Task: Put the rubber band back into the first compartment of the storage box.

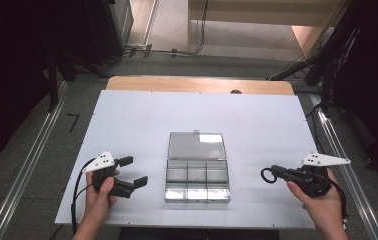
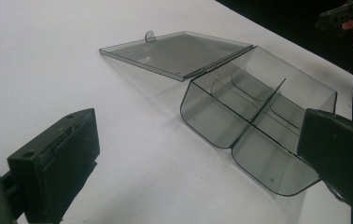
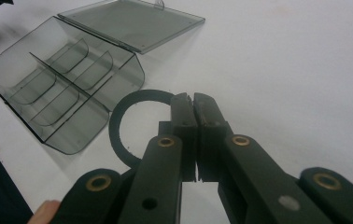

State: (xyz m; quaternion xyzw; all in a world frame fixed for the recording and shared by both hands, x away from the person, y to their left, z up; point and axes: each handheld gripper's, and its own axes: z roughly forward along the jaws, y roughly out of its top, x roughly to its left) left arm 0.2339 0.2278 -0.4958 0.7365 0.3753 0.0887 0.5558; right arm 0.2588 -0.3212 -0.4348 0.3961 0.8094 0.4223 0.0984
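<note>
- Holding black ring [image 3: 118, 122] clamped in right gripper [image 3: 194, 105] jaws; open, empty compartment box [image 1: 197, 179] lies beyond, unfilled.
- Left gripper [image 1: 134, 171] jaws apart, nothing between.
- Judged: placing the ring remains.

Left claw [image 1: 131, 172] jaws wide apart, low over table; right claw [image 1: 273, 173] clamped shut, raised.

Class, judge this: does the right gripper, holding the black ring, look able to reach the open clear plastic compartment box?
Probably yes: bare white table lies between the right gripper and the box, whose lid lies open.
</note>
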